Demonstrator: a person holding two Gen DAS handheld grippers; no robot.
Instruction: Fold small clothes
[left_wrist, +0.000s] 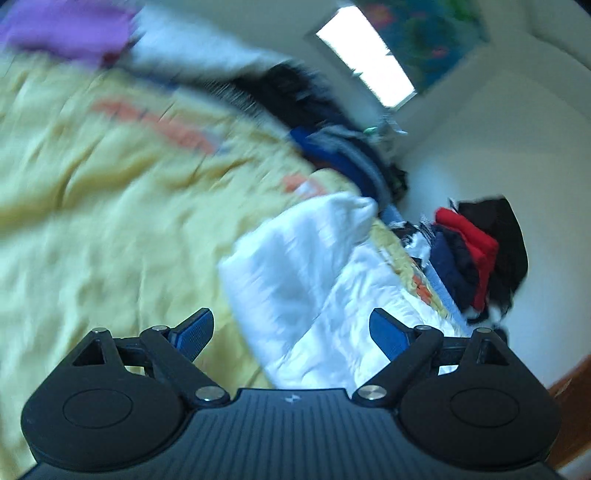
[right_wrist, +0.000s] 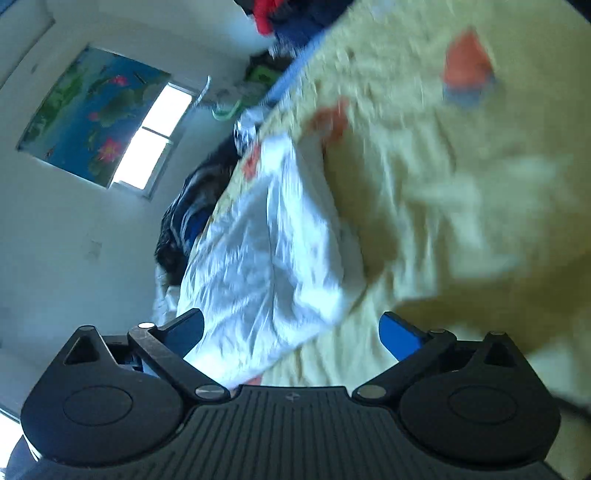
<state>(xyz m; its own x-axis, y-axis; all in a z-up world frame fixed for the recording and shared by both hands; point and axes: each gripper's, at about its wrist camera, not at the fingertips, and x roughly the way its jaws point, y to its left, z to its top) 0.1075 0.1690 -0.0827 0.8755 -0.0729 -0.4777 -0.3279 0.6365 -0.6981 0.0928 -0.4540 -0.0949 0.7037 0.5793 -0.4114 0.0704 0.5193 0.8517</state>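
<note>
Here, between folds, the left gripper (left_wrist: 291, 332) and right gripper (right_wrist: 291, 334) both hang released and empty over the white garment (left_wrist: 295, 266) lying partly folded on the yellow bedsheet (left_wrist: 92, 206); next, regrasp an edge.

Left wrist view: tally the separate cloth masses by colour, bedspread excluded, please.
White garment, nearest the claws: 1
Purple cloth: 1
Red cloth, in the dark heap by the wall: 1
Blurred dark heaps, pieces not separable: 2
Total: 5
</note>
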